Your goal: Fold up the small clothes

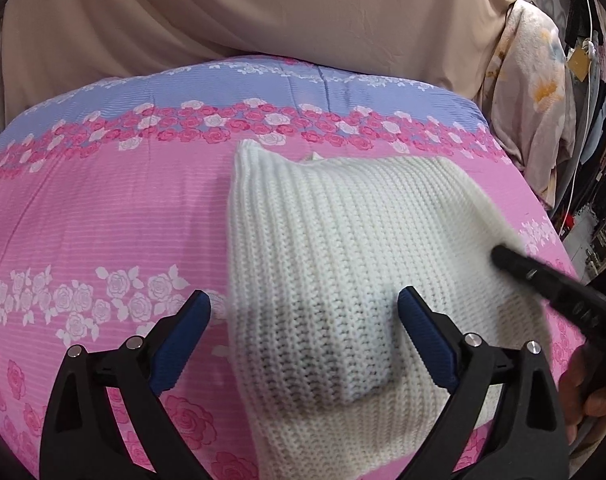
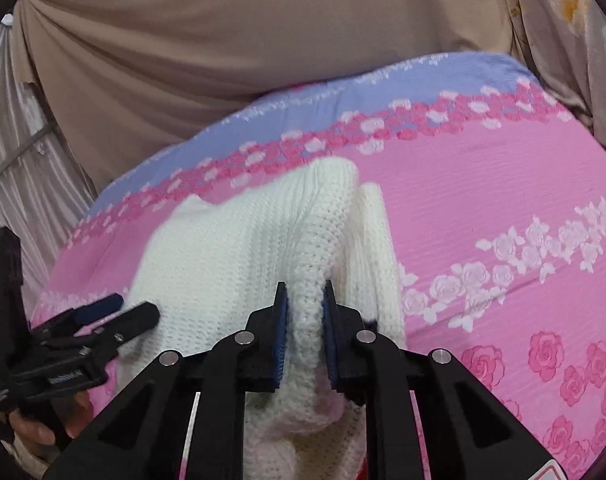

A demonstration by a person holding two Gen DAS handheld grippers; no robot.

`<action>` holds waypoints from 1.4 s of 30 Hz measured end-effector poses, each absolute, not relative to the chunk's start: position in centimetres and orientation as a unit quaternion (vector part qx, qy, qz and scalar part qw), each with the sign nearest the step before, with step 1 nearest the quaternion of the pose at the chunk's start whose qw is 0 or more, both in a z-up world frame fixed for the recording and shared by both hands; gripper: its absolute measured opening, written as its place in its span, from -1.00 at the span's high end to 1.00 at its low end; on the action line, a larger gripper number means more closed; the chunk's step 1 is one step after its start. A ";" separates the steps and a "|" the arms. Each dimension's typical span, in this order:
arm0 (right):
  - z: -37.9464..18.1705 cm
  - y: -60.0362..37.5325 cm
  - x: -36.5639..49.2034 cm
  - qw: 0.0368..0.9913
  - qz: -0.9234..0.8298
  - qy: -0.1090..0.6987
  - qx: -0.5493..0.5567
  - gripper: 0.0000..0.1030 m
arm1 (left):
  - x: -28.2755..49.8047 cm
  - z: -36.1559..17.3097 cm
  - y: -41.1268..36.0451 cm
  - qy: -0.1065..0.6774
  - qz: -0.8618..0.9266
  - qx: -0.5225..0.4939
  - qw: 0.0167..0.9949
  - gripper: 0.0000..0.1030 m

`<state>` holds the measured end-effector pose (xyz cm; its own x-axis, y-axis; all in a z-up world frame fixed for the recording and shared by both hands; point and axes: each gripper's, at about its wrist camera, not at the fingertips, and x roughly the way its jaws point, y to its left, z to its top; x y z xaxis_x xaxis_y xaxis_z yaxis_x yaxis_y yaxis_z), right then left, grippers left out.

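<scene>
Bed (image 1: 103, 220), pink floral cover. Knit (image 1: 343, 240), cream, long axis running away from both grippers. Right gripper (image 2: 305, 292): fingers clamped on a raised ridge of knit, nearer. Left gripper (image 1: 303, 304): fingers apart, knit's edge between, unpinched.

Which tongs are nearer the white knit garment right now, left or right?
Right. The right tongs are shut on a raised fold of the white knit garment, pads pressing it. The left tongs are open, hovering above its near part, pads clear of the knit.
</scene>
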<state>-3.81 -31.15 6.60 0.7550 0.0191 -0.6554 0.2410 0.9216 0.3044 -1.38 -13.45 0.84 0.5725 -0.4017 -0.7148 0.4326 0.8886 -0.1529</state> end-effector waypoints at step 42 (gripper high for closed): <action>7.2 -29.7 -3.3 0.913 -0.031 0.337 0.229 0.26 | 0.1 3.6 -14.5 0.386 -0.344 -0.005 0.856 0.06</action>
